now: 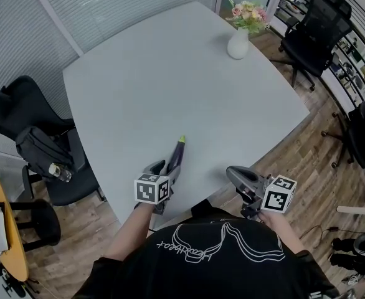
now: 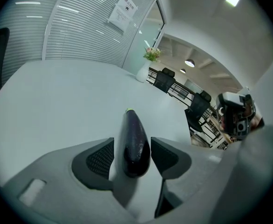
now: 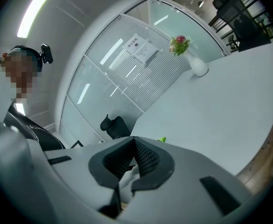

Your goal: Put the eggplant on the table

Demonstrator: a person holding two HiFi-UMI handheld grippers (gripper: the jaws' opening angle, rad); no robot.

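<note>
Purple eggplant (image 1: 178,151) lies on the grey table (image 1: 170,80) near its front edge, green tip pointing away, between the spread jaws of the left gripper (image 2: 132,142), which do not squeeze it. Right gripper (image 3: 133,141), jaws pressed together on nothing, sits by the table edge

Eggplant (image 1: 177,153) lies on the surface (image 1: 170,86), close to the near edge and left of centre, its stem end pointing to the far side. The left gripper (image 1: 168,169) sits right behind it, one of its fingers (image 2: 97,160) on either side of the eggplant's near end. The right gripper (image 1: 235,174) is over to the right at the same near edge, well apart. Way back in the far right corner stands the flower vase (image 1: 238,44). Beyond that corner, an office chair (image 1: 316,23) on the floor. Off the left edge, another chair (image 1: 20,114) with a bag (image 1: 42,151) on it.
</note>
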